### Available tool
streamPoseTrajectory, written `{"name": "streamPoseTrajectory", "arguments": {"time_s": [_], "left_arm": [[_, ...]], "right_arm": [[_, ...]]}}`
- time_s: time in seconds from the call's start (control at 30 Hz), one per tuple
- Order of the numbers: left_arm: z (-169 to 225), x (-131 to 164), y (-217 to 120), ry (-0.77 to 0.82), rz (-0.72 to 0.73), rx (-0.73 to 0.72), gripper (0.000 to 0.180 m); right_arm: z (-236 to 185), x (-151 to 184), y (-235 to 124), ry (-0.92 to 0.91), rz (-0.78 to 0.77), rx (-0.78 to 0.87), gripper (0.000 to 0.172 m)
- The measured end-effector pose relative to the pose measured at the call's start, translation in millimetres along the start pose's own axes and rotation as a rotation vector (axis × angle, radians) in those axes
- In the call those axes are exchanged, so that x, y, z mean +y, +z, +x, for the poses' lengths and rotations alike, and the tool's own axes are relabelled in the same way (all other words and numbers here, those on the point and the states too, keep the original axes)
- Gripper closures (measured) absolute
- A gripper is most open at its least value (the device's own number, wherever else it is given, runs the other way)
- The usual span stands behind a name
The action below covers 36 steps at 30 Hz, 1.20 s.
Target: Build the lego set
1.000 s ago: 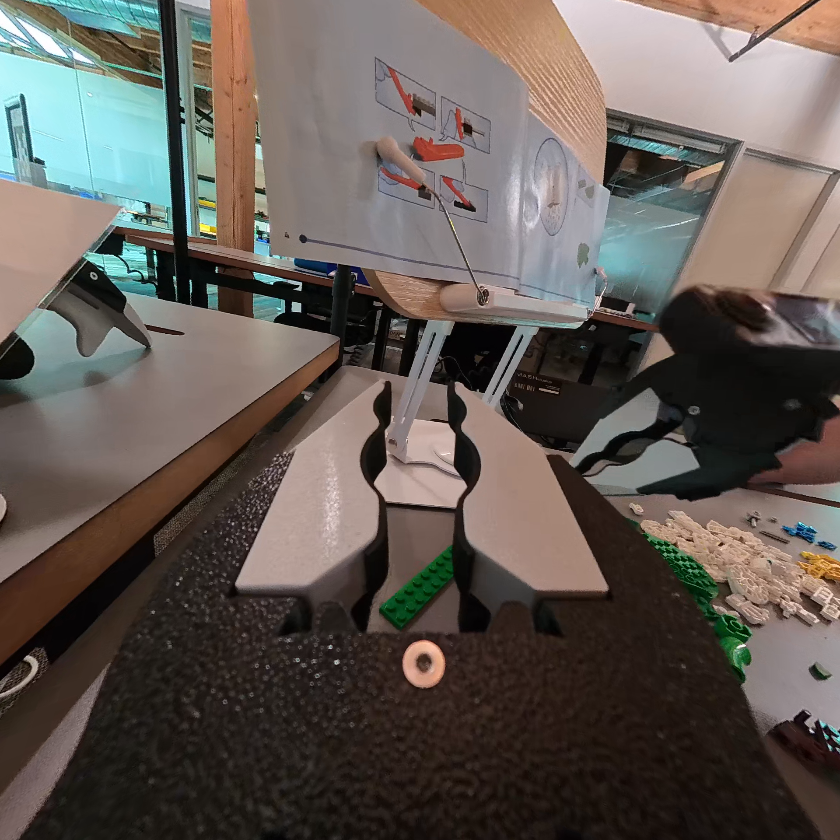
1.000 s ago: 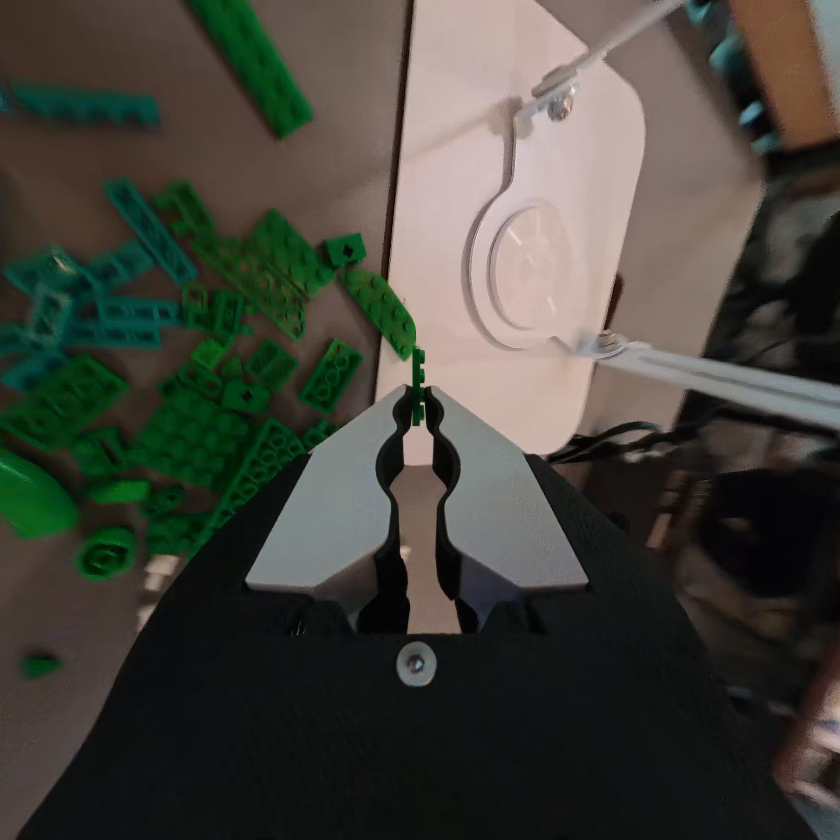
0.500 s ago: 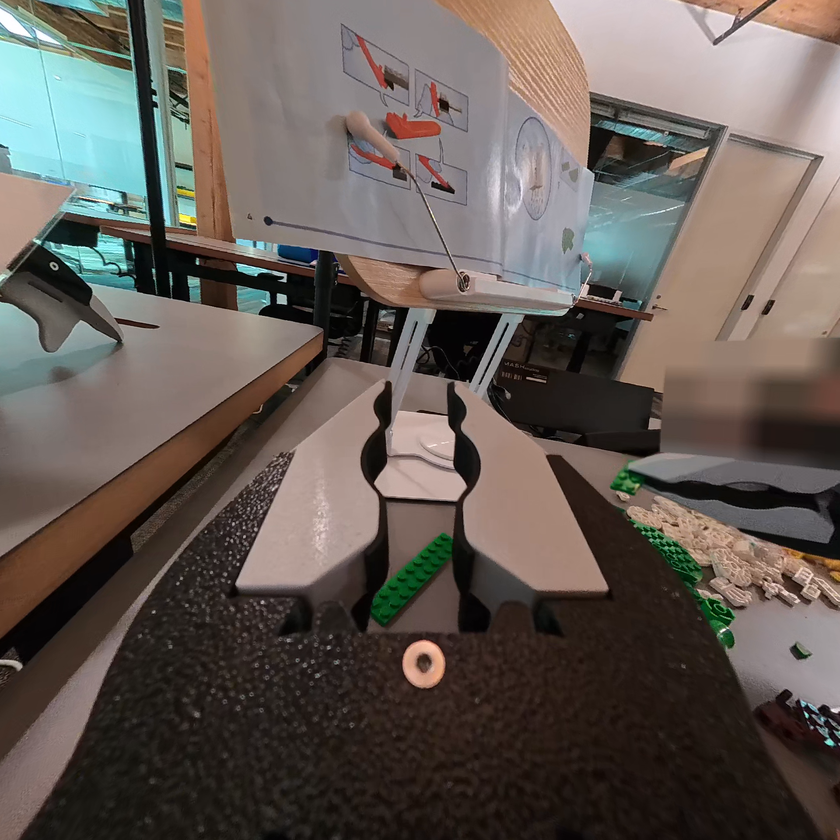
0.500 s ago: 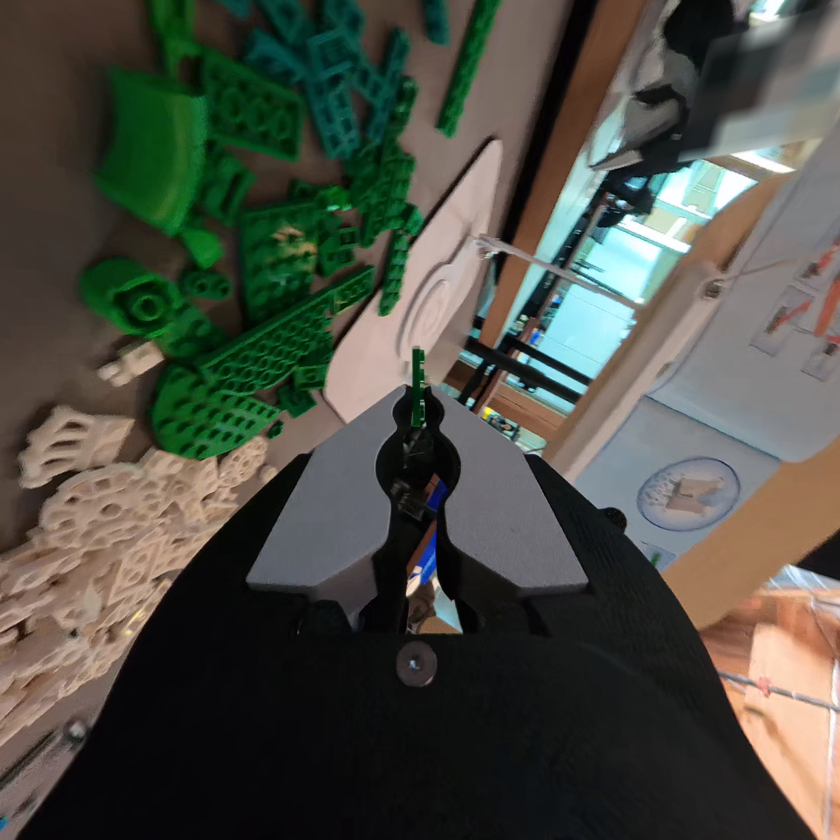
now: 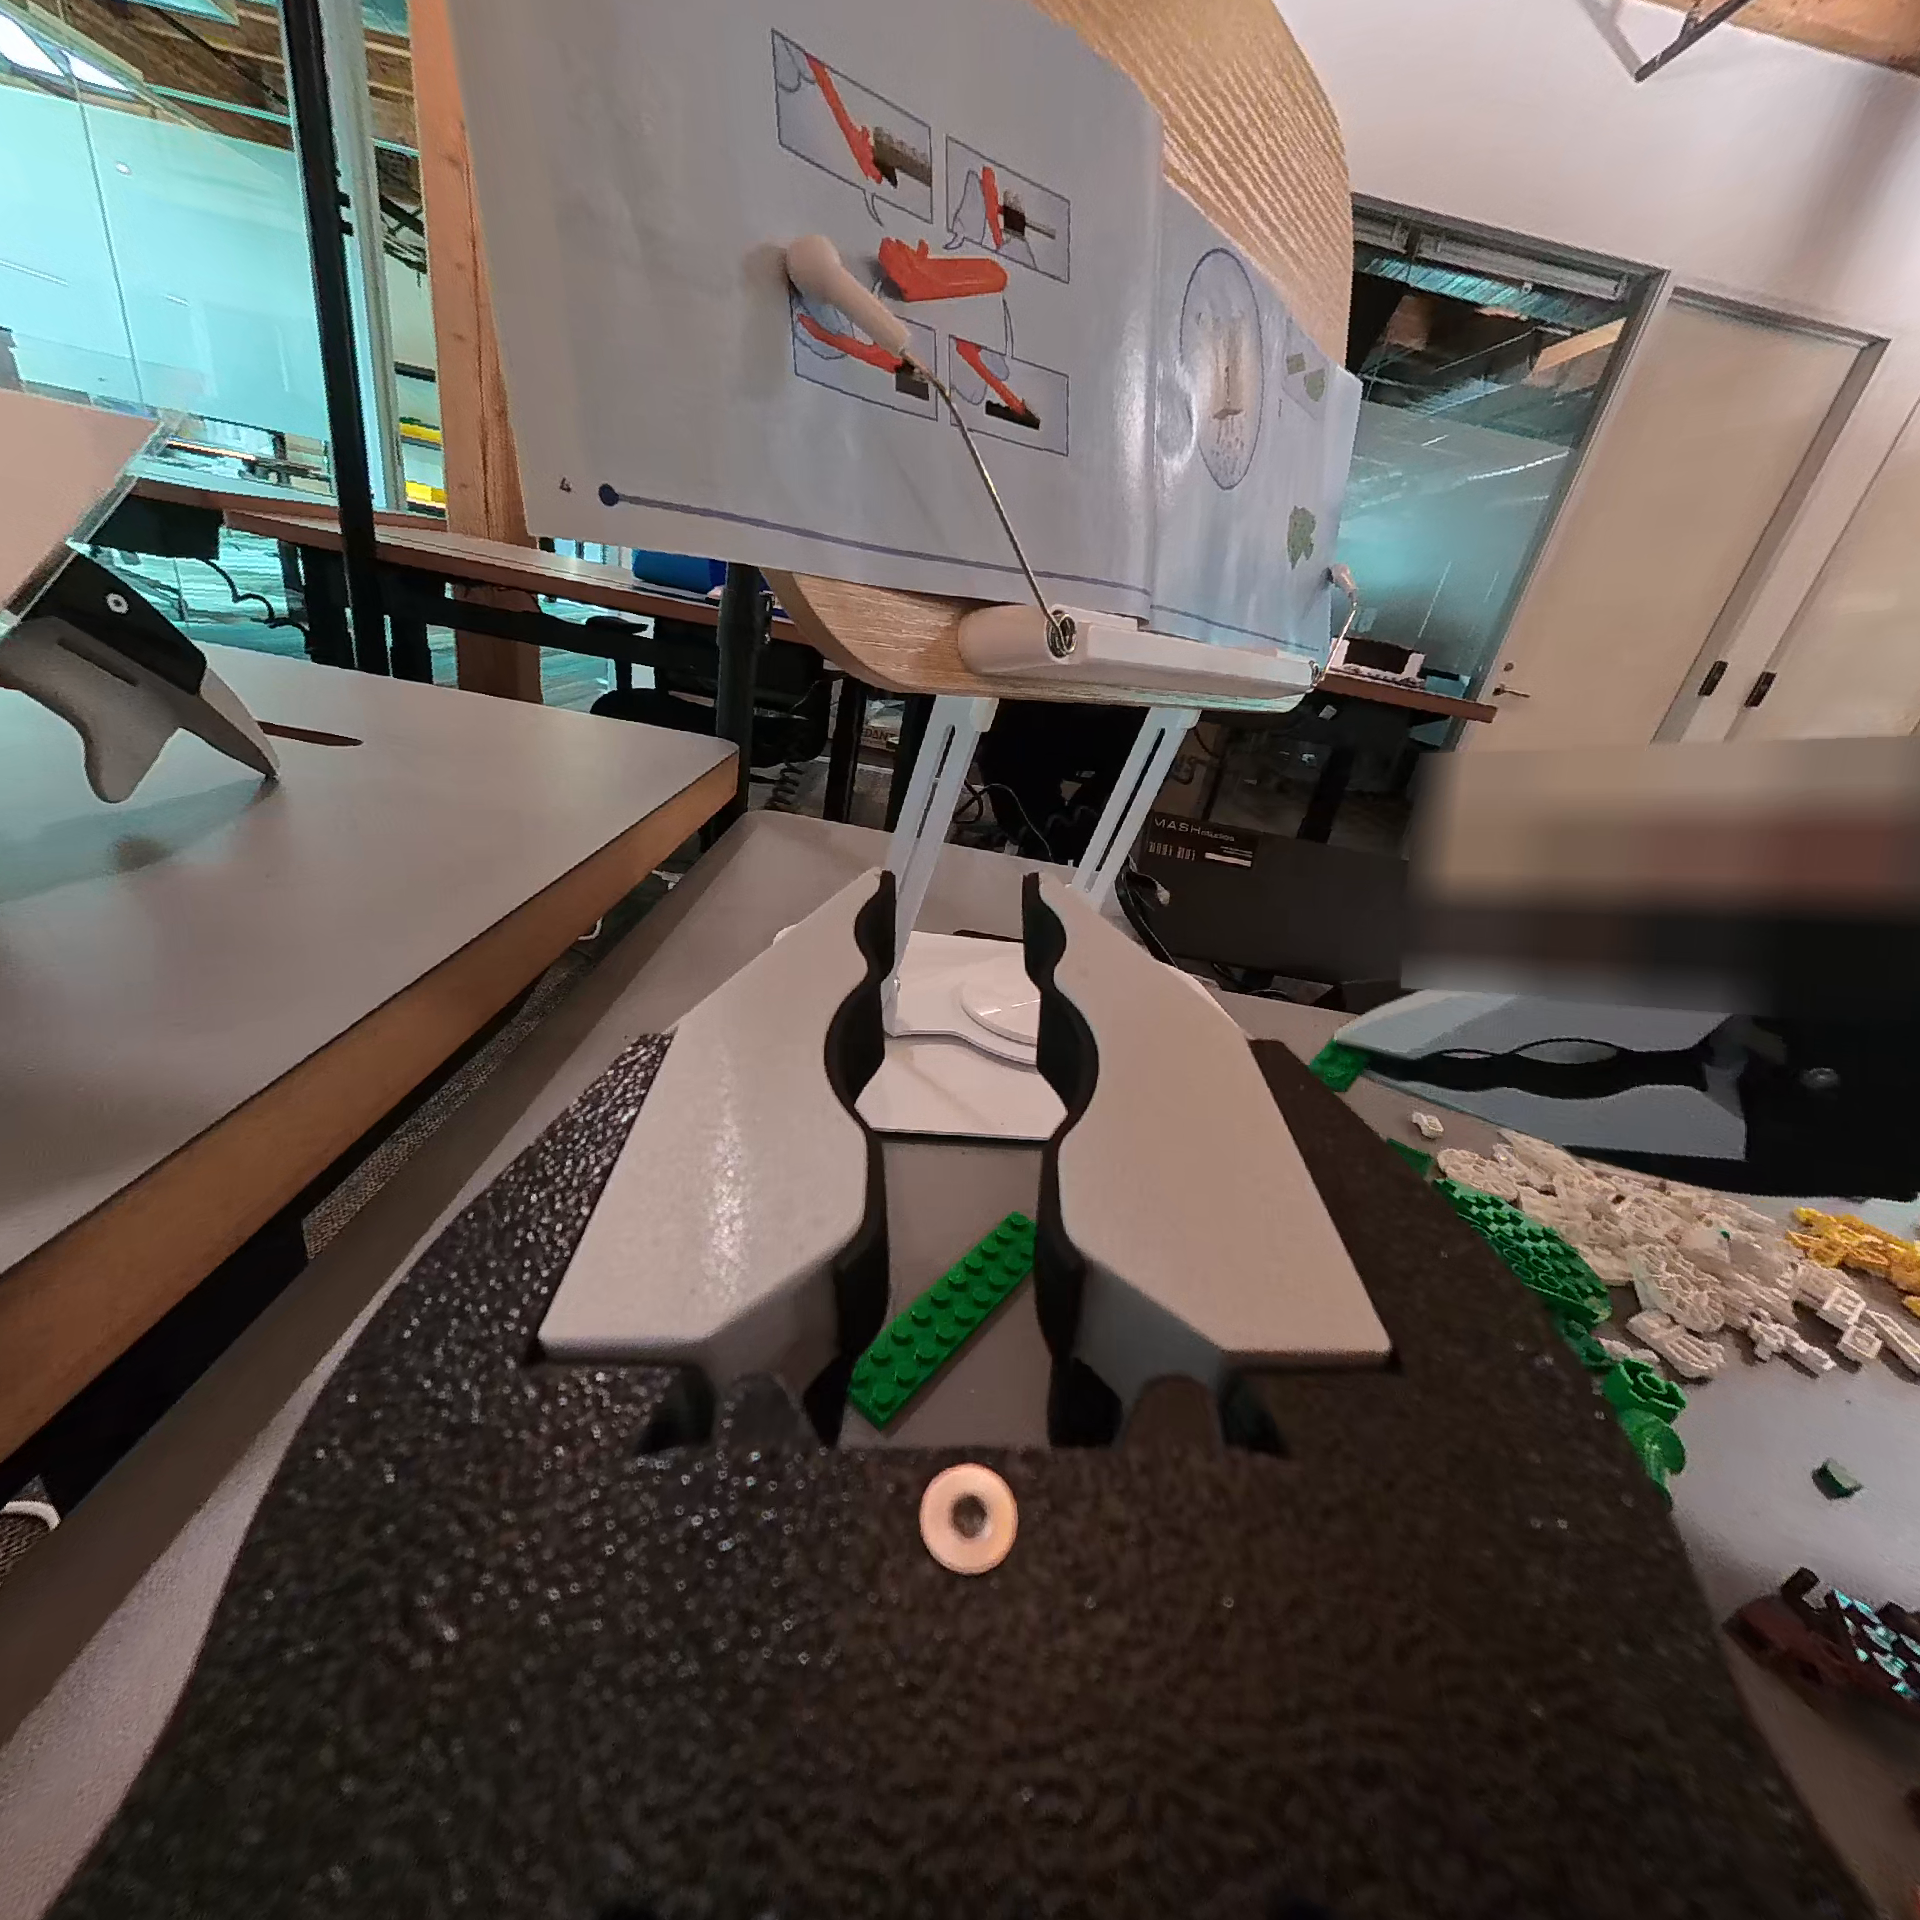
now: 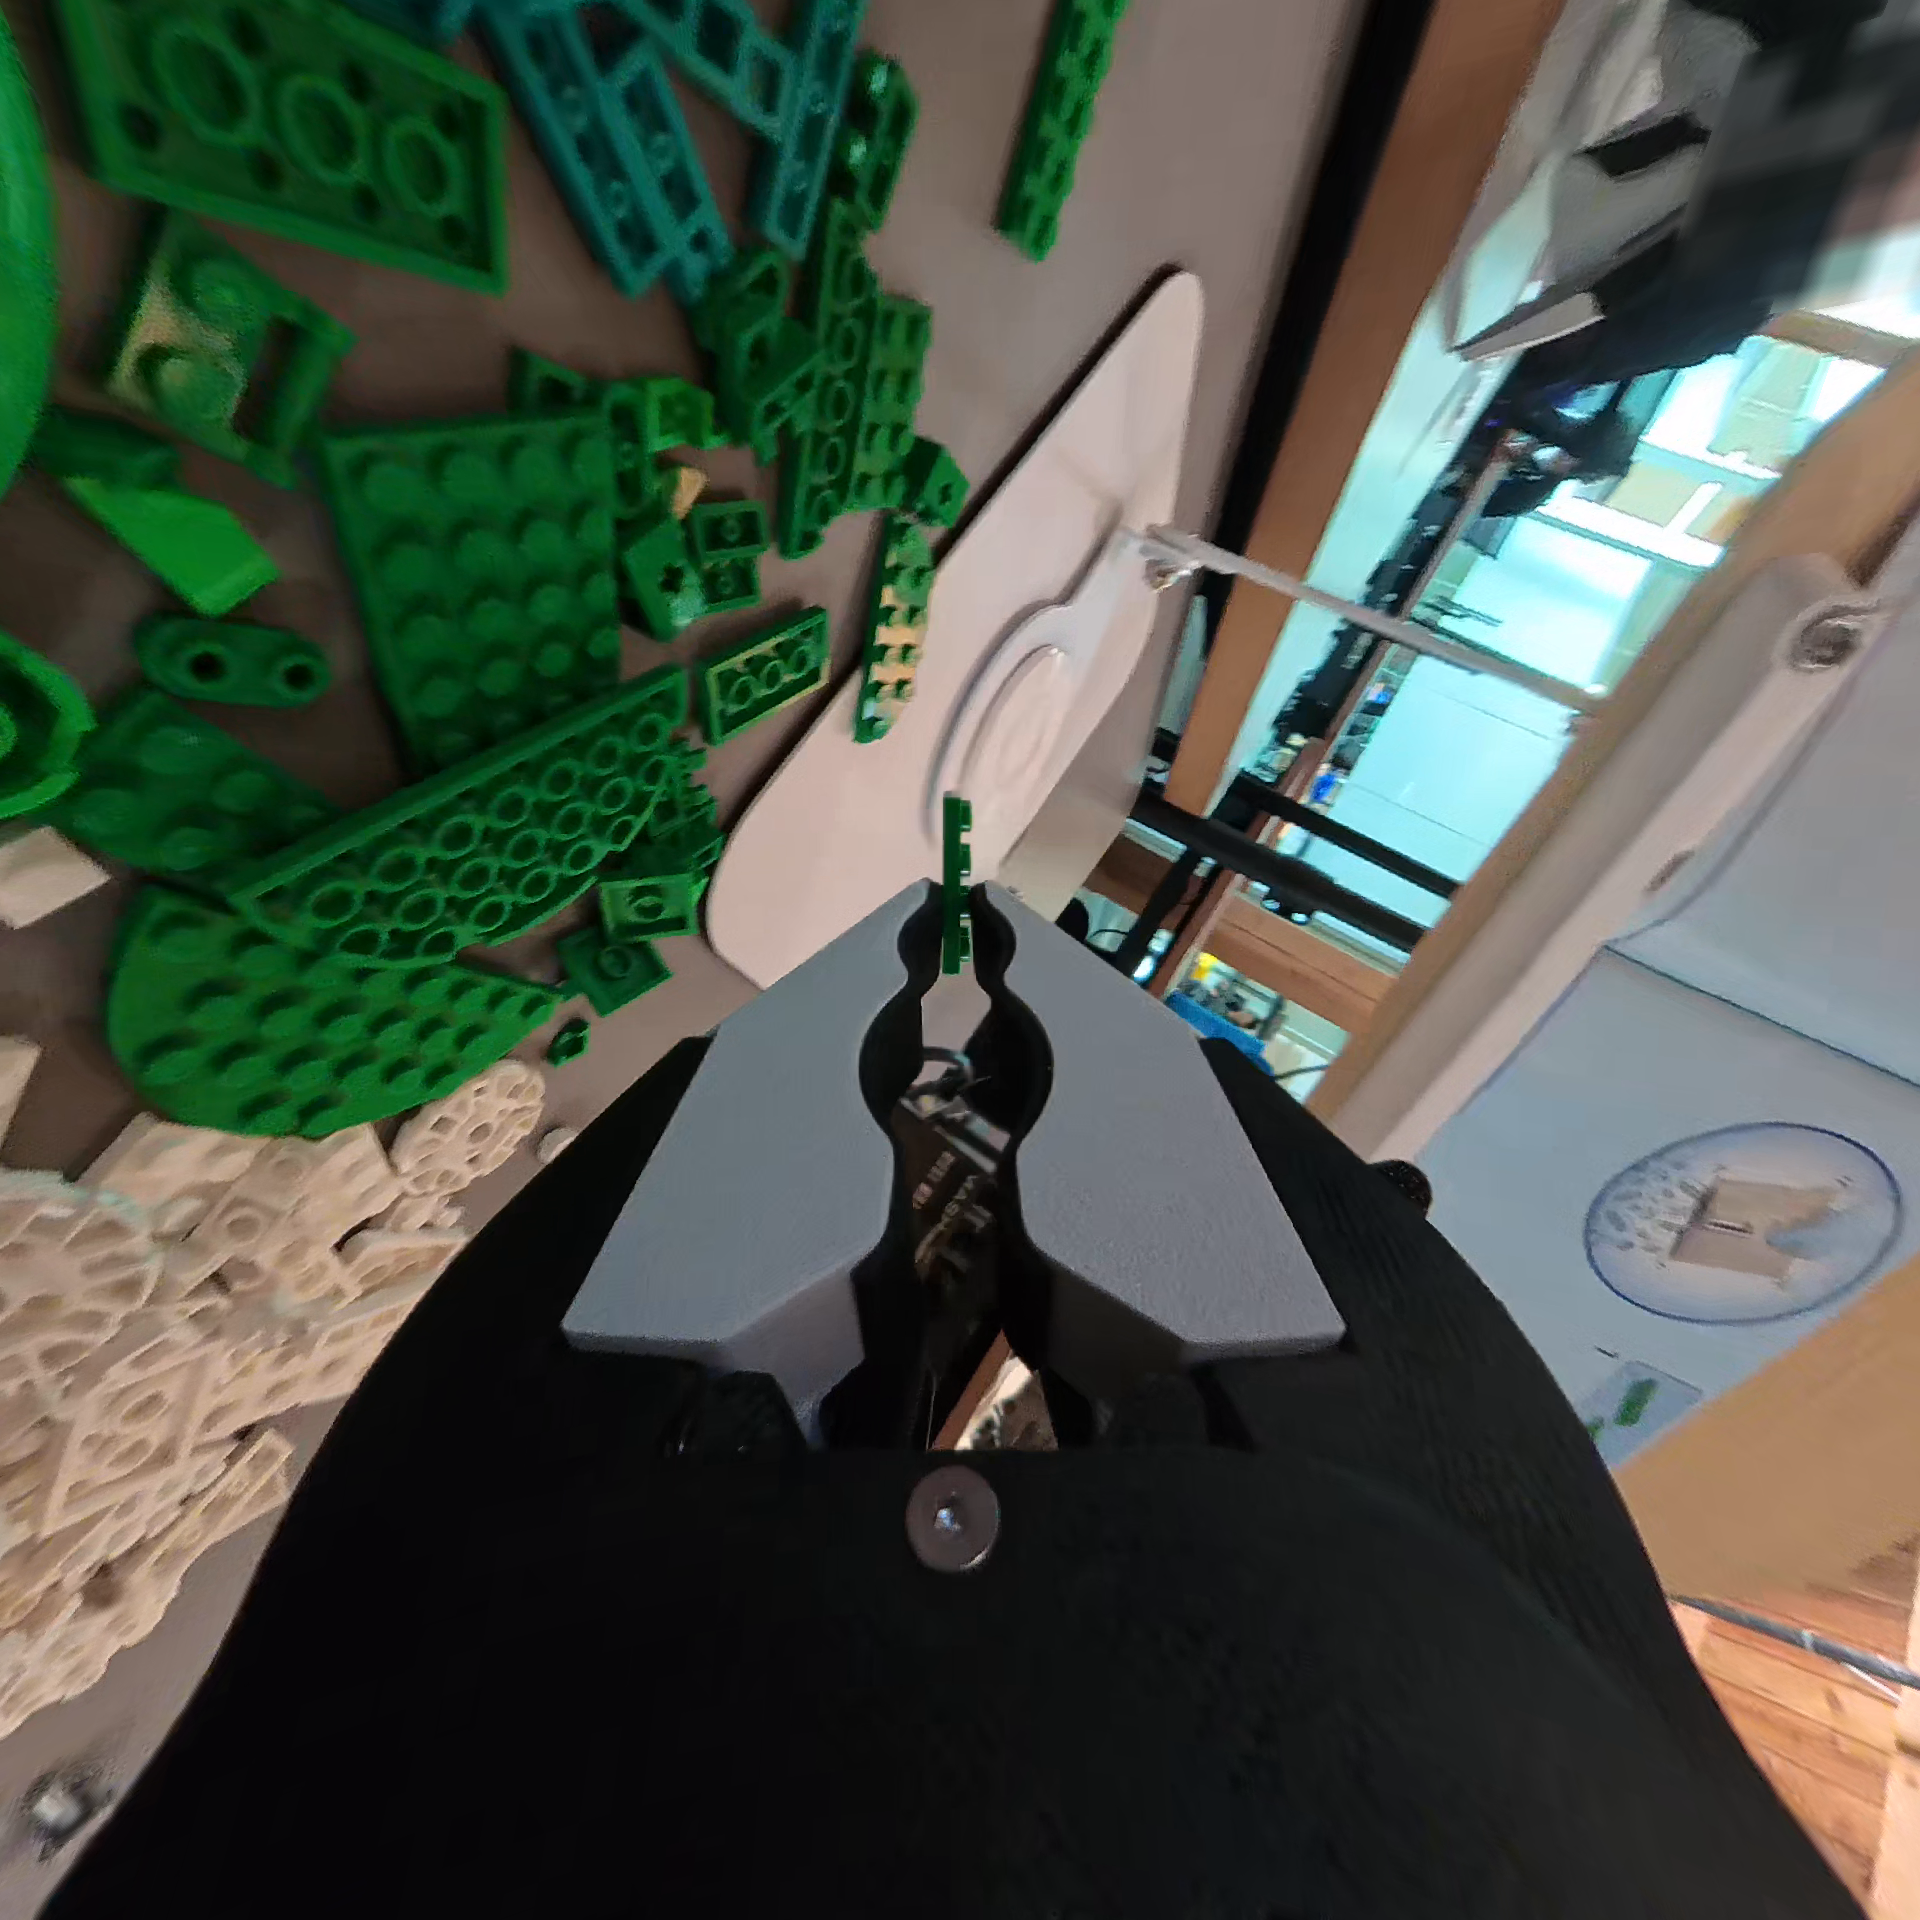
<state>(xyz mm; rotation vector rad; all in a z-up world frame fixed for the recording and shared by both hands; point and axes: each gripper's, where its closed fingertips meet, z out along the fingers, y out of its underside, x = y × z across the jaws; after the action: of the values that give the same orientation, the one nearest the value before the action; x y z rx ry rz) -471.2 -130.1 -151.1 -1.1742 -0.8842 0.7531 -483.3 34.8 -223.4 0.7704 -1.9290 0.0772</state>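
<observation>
My left gripper [image 5: 956, 894] is open, its fingers a narrow gap apart with nothing at the tips. It points at the white base [image 5: 966, 1086] of a book stand. A long green plate [image 5: 940, 1320] lies studs up on the grey table and shows slantwise through the gap, farther back between the fingers. My right gripper [image 6: 954, 899] is shut on a small green plate [image 6: 953, 852]. It is held on edge and sticks out past the tips. In the left wrist view the right gripper [image 5: 1351, 1049] lies on its side, low over the table beside the brick pile.
Green bricks and plates [image 6: 468, 582] and cream pieces [image 6: 156, 1351] lie in heaps beside the stand base [image 6: 1039, 623]. Yellow pieces [image 5: 1860, 1247] and a dark brown piece [image 5: 1849, 1652] lie farther right. The stand holds an instruction booklet [image 5: 779, 312]. A second table [image 5: 260, 935] stands to the left. There is about 20 cm between the tips of the two grippers. Between my right fingertips and the dark brown piece [image 5: 1849, 1652] there is roughly 15 cm.
My right gripper has swung from looking straight down at the stand base to a sideways tilt and dropped low by the pile, still shut on the small plate. My left gripper has shifted only slightly.
</observation>
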Motion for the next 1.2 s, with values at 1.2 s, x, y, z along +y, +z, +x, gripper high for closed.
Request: {"name": "streamPoseTrajectory", "arguments": {"time_s": [1.2], "left_arm": [[-2.9, 0.4, -0.2, 0.039, 0.001, -0.017, 0.159]], "right_arm": [[47.8, -32.8, -70.0, -0.114, -0.010, 0.431, 0.168]]}}
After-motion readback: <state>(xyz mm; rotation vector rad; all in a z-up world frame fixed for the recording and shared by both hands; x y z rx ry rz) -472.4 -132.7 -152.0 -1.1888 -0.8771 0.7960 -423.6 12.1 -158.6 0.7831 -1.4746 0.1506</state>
